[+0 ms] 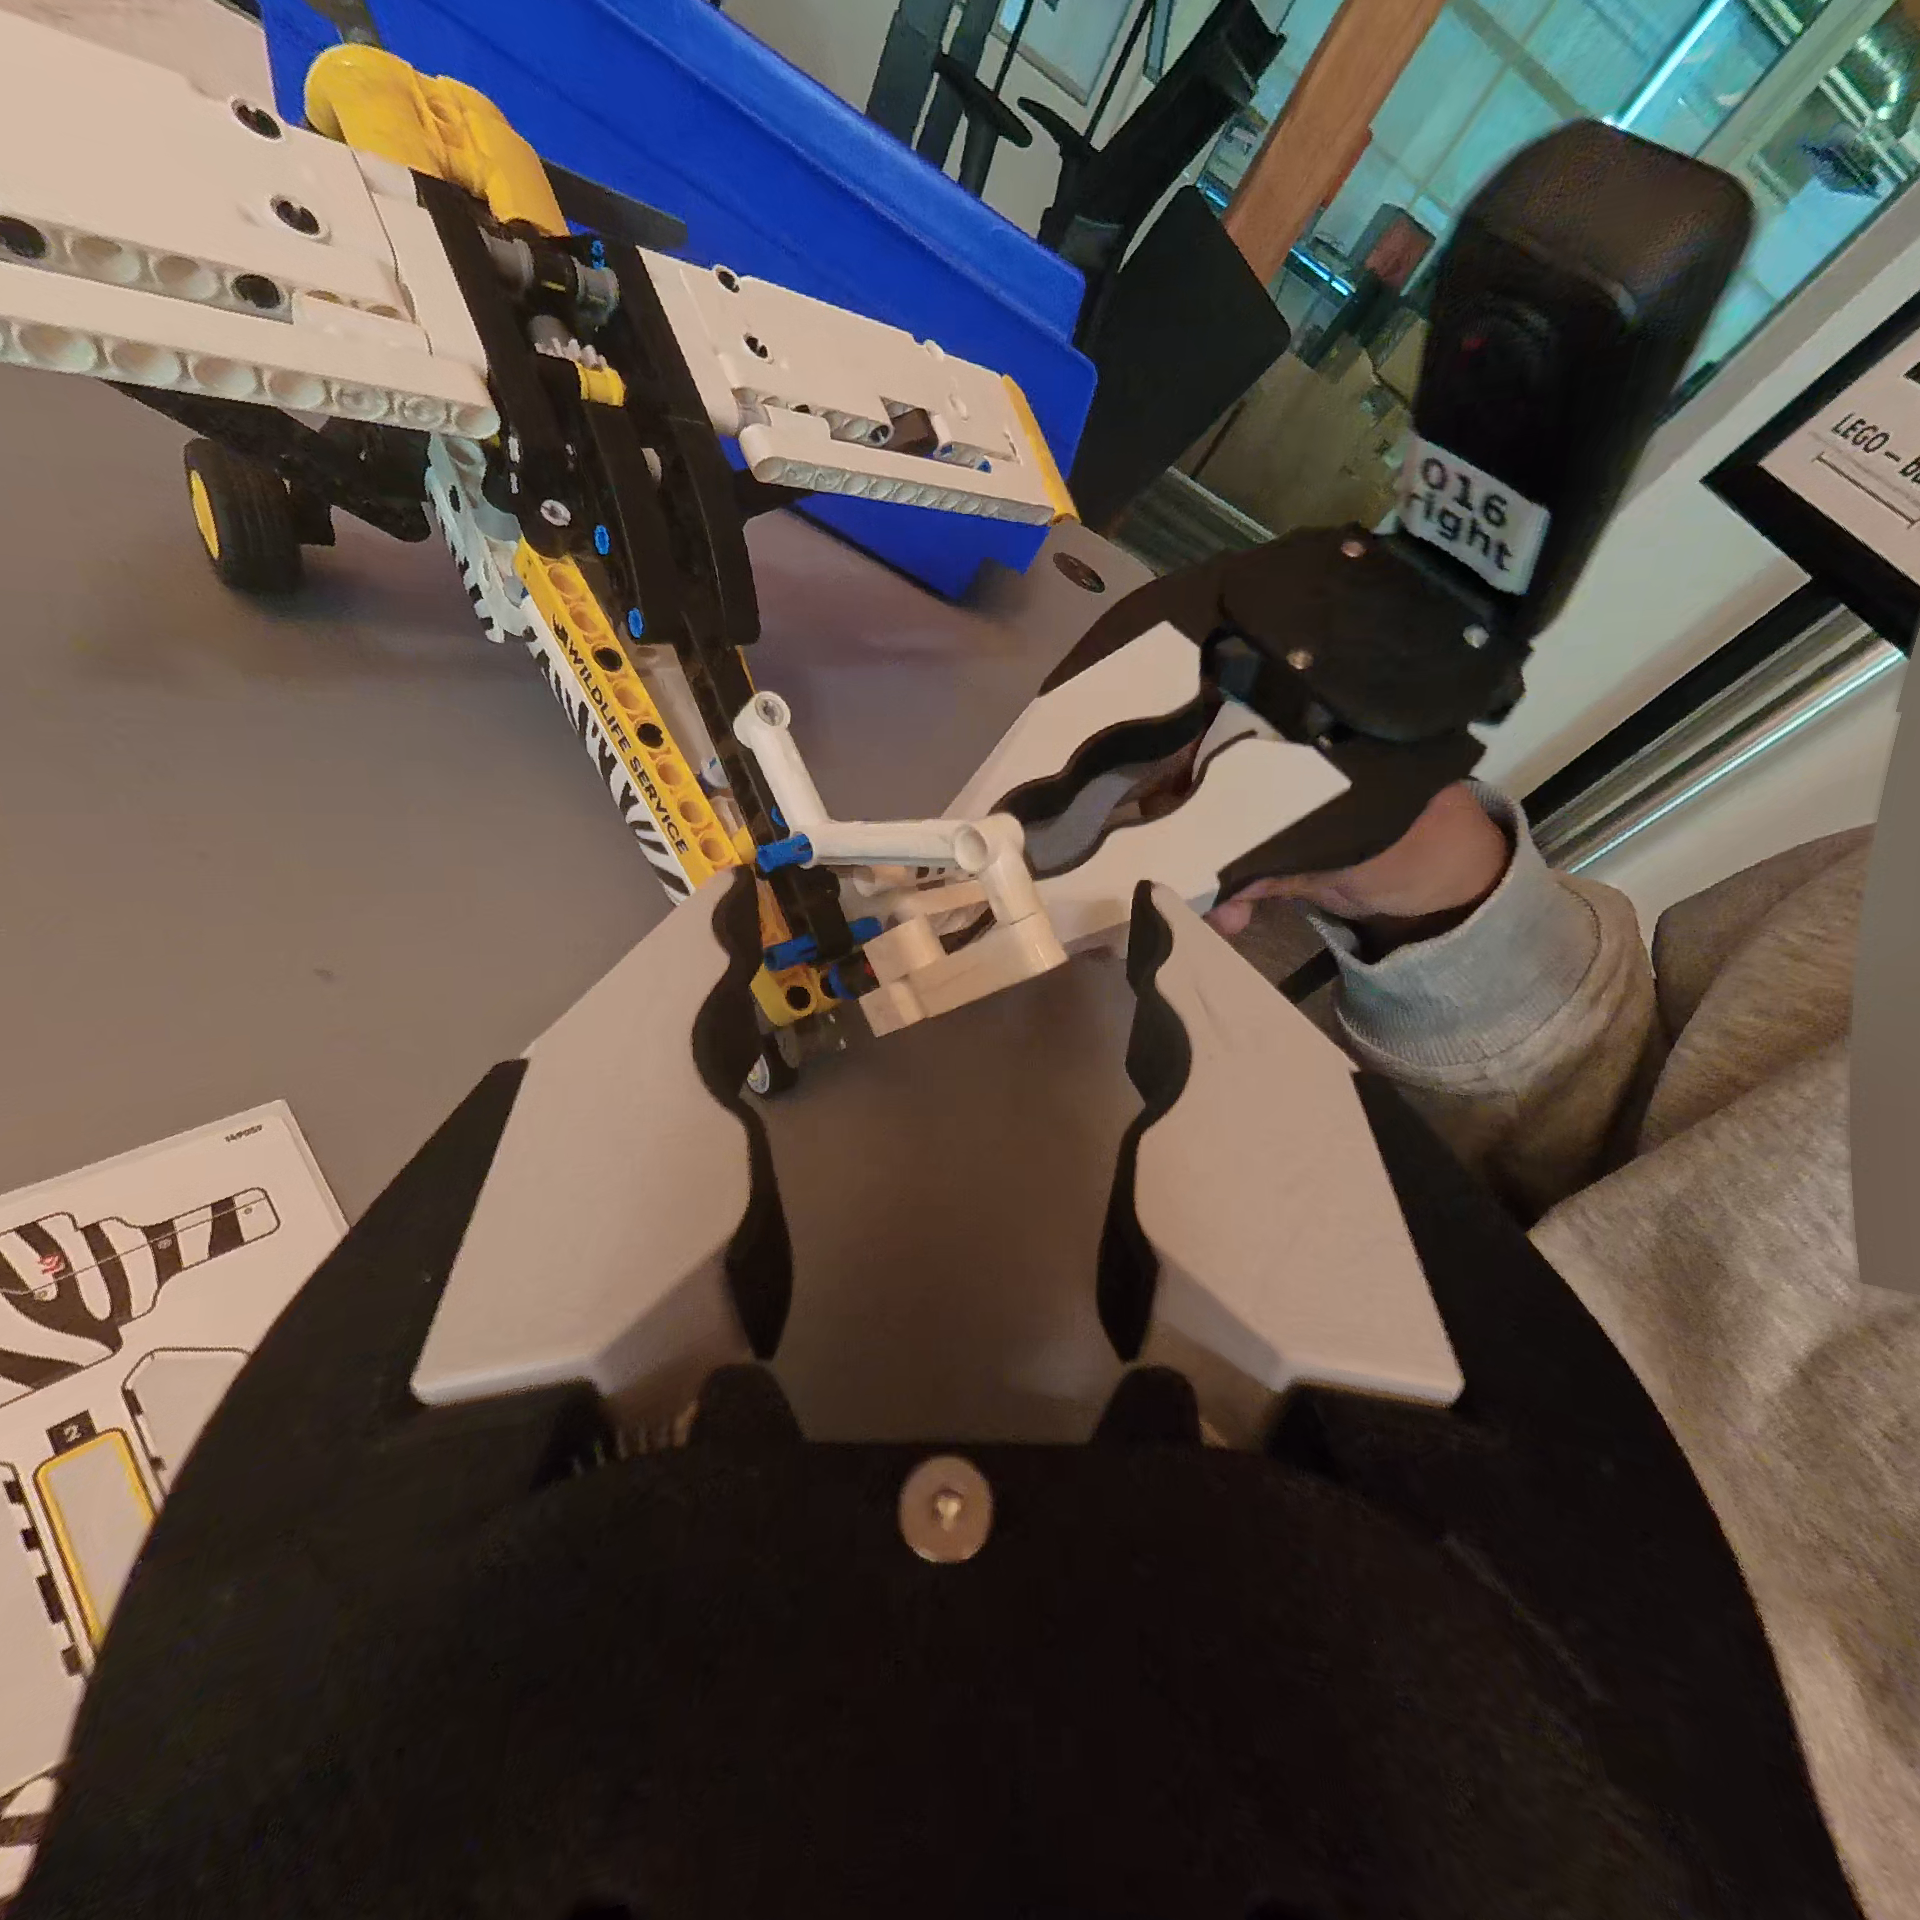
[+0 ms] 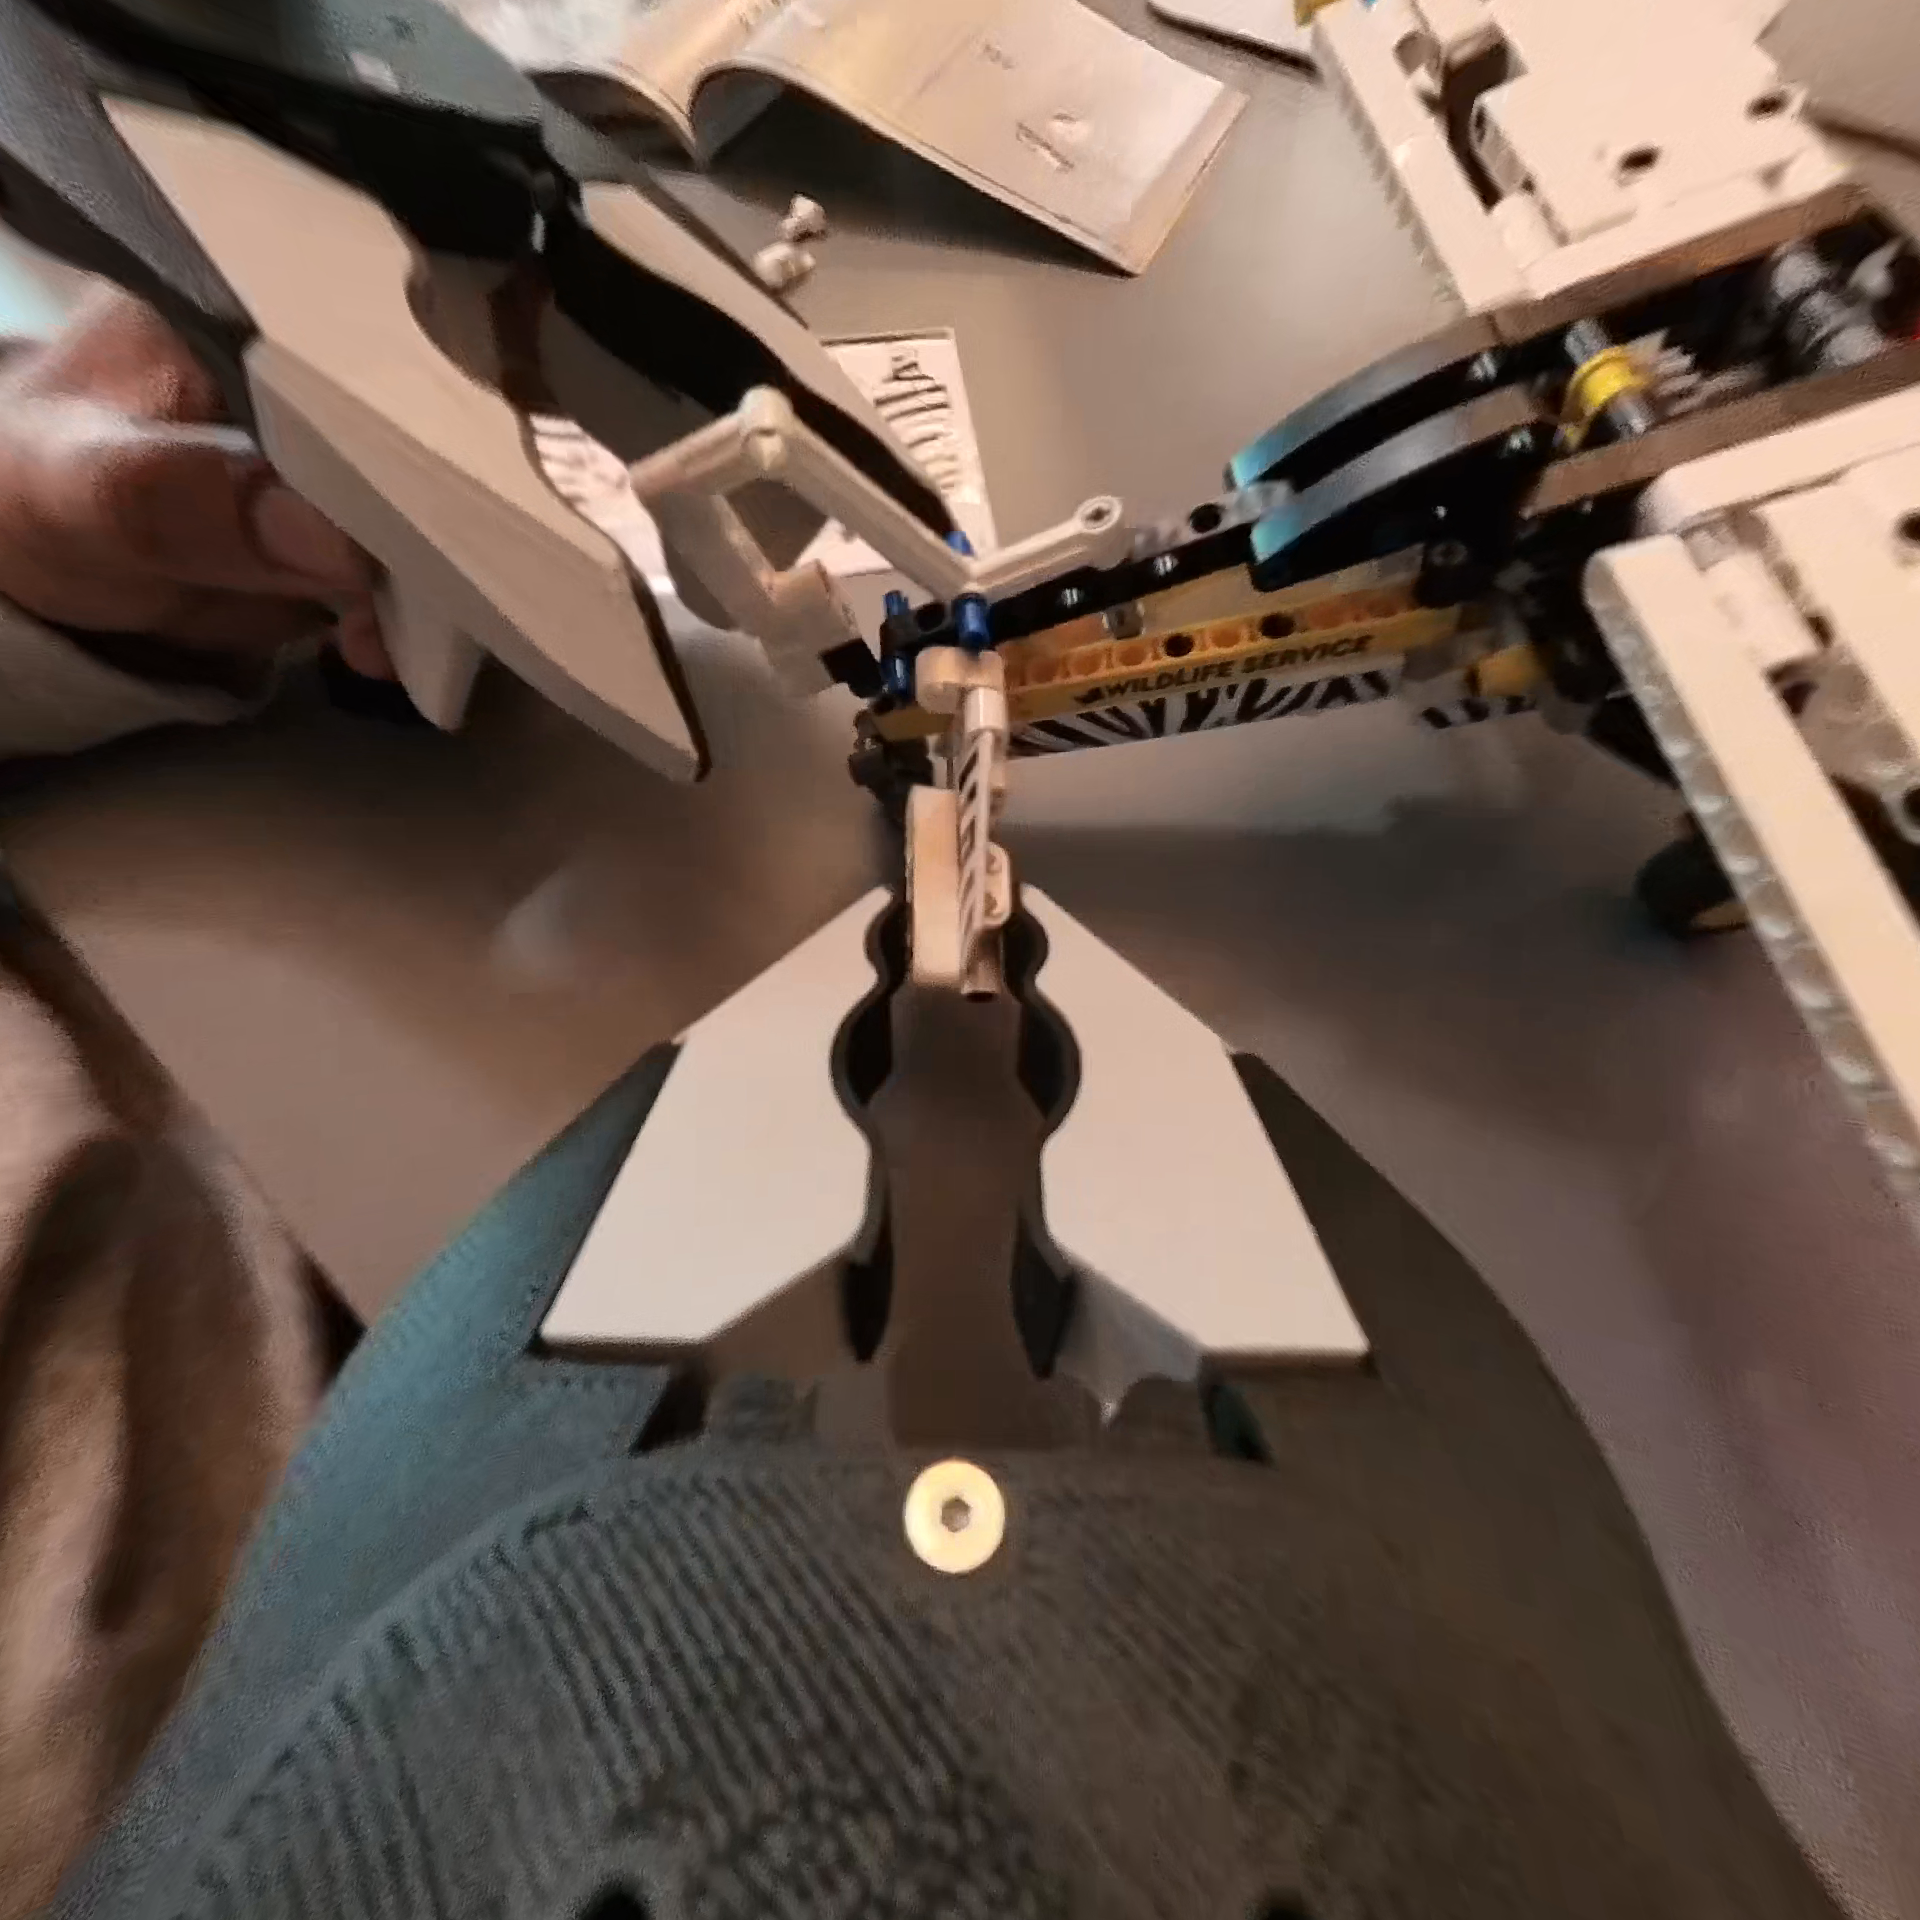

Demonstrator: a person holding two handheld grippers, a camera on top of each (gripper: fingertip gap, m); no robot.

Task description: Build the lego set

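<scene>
A white, yellow and black lego plane (image 1: 623, 665) stands on the grey table (image 1: 260, 831), tail toward me. My left gripper (image 1: 940, 914) is open, its jaws spread wide around the white tail frame (image 1: 883, 842); the left fingertip touches the yellow fuselage end. My right gripper (image 2: 961, 914) is shut on a white zebra-striped tail panel (image 2: 971, 831) held against the fuselage end (image 2: 1195, 665). The right gripper also shows in the left wrist view (image 1: 1039, 831), at the tail frame. The left gripper's fingers (image 2: 468, 499) straddle the white frame (image 2: 727, 457).
A blue bin (image 1: 831, 208) stands behind the plane's wing. A sticker sheet (image 1: 125, 1299) lies at front left. An open instruction booklet (image 2: 935, 114) and small loose white pieces (image 2: 795, 239) lie beyond. A hand in a grey sleeve (image 1: 1455, 935) holds the right gripper. Left tips to right tips: about 4 cm.
</scene>
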